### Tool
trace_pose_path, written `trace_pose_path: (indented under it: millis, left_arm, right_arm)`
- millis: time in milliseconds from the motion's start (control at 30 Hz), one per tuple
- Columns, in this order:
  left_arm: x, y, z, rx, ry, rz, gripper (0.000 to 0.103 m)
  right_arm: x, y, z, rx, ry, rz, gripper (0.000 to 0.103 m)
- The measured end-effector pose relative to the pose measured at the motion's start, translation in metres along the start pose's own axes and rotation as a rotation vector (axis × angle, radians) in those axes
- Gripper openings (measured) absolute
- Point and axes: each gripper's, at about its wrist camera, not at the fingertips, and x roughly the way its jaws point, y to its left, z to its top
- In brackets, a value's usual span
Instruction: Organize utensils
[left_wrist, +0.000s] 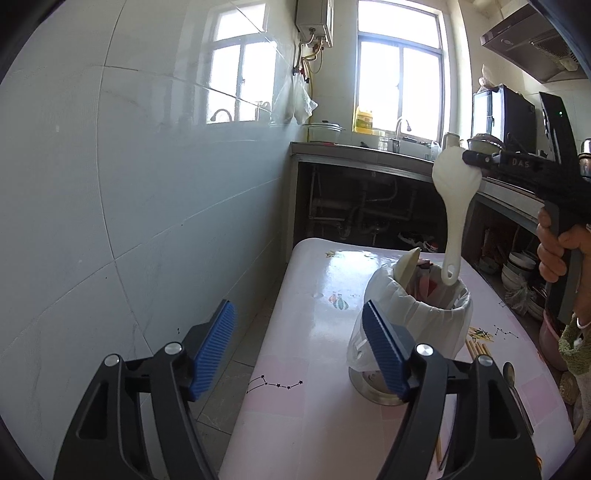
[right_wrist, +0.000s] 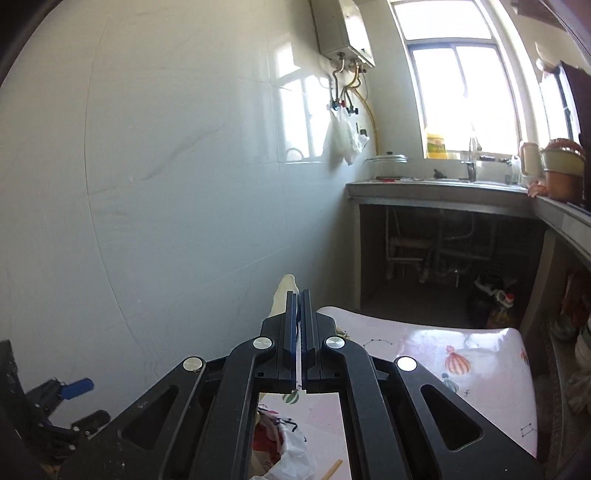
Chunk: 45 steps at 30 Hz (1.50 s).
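Note:
My right gripper (left_wrist: 471, 157) is shut on the bowl end of a white rice paddle (left_wrist: 452, 206). The paddle hangs handle-down, its tip just inside the bag-lined metal utensil holder (left_wrist: 417, 317) on the table. A cream spatula (left_wrist: 406, 267) stands in the holder. In the right wrist view the shut gripper (right_wrist: 298, 295) shows the paddle's edge (right_wrist: 282, 299) beside its fingers, and the holder's bag (right_wrist: 291, 454) lies below. My left gripper (left_wrist: 299, 350) is open and empty, low at the holder's left. Its right blue finger (left_wrist: 384, 354) is close to the holder's bag.
Wooden chopsticks (left_wrist: 476, 349) and a metal spoon (left_wrist: 511, 380) lie on the pink patterned table (left_wrist: 314, 369) right of the holder. A white tiled wall (left_wrist: 110, 184) runs along the left. A sink counter (left_wrist: 369, 153) stands behind, with shelves of bowls (left_wrist: 517, 273) at the right.

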Motion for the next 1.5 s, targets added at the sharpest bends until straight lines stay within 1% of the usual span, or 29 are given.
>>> trace_pose_path:
  millis: [67, 167, 333, 500, 600, 700, 767, 833, 1000, 1067, 1133, 1167, 1233, 1300, 1400, 1433, 1500]
  left_arm:
    - [0.000, 0.001, -0.001, 0.001, 0.002, 0.010, 0.070]
    - [0.002, 0.001, -0.003, -0.002, 0.007, 0.020, 0.070]
    - [0.005, 0.001, -0.006, 0.005, 0.012, 0.027, 0.070]
    - [0.009, -0.001, -0.007, -0.001, 0.017, 0.015, 0.070]
    - [0.011, -0.004, -0.008, 0.001, 0.022, 0.008, 0.070]
    - [0.011, -0.008, -0.010, 0.009, 0.025, 0.004, 0.070]
    - [0.011, -0.010, -0.011, 0.017, 0.023, 0.000, 0.070]
    - [0.010, -0.012, -0.011, 0.024, 0.022, -0.003, 0.070]
    - [0.008, -0.015, -0.014, 0.029, 0.021, -0.018, 0.071]
    - [0.007, -0.018, -0.015, 0.032, 0.021, -0.031, 0.071]
    - [0.005, -0.021, -0.017, 0.038, 0.018, -0.050, 0.071]
    - [0.004, -0.023, -0.018, 0.042, 0.019, -0.066, 0.071]
    - [0.004, -0.028, -0.022, 0.049, 0.025, -0.106, 0.071]
    - [0.005, -0.035, -0.028, 0.061, 0.040, -0.158, 0.072]
    - [0.009, -0.050, -0.036, 0.092, 0.073, -0.231, 0.072]
    - [0.011, -0.056, -0.040, 0.102, 0.085, -0.259, 0.072]
    - [0.013, -0.070, -0.048, 0.124, 0.110, -0.315, 0.072]
  right_arm:
    - [0.011, 0.010, -0.014, -0.073, 0.006, -0.026, 0.000]
    - [0.014, 0.021, -0.031, -0.157, 0.003, -0.044, 0.000]
    - [0.013, 0.030, -0.053, -0.248, 0.006, -0.029, 0.000]
    - [0.011, 0.039, -0.070, -0.299, 0.054, 0.001, 0.000]
    - [0.010, 0.040, -0.077, -0.295, 0.095, 0.025, 0.001]
    - [0.006, 0.036, -0.077, -0.256, 0.119, 0.053, 0.002]
    - [0.004, 0.033, -0.075, -0.219, 0.126, 0.069, 0.006]
    - [-0.001, 0.027, -0.071, -0.171, 0.123, 0.092, 0.015]
    - [-0.024, 0.007, -0.061, -0.021, 0.114, 0.135, 0.017]
    - [-0.037, -0.004, -0.058, 0.050, 0.112, 0.148, 0.021]
    - [-0.052, -0.014, -0.059, 0.115, 0.122, 0.128, 0.027]
    - [-0.061, -0.018, -0.061, 0.142, 0.131, 0.121, 0.028]
    - [-0.078, -0.028, -0.069, 0.205, 0.150, 0.119, 0.033]
    - [-0.094, -0.035, -0.082, 0.265, 0.186, 0.106, 0.034]
    - [-0.107, -0.045, -0.110, 0.360, 0.263, 0.060, 0.034]
    - [-0.111, -0.048, -0.120, 0.392, 0.284, 0.051, 0.036]
    - [-0.119, -0.051, -0.142, 0.451, 0.320, 0.031, 0.036]
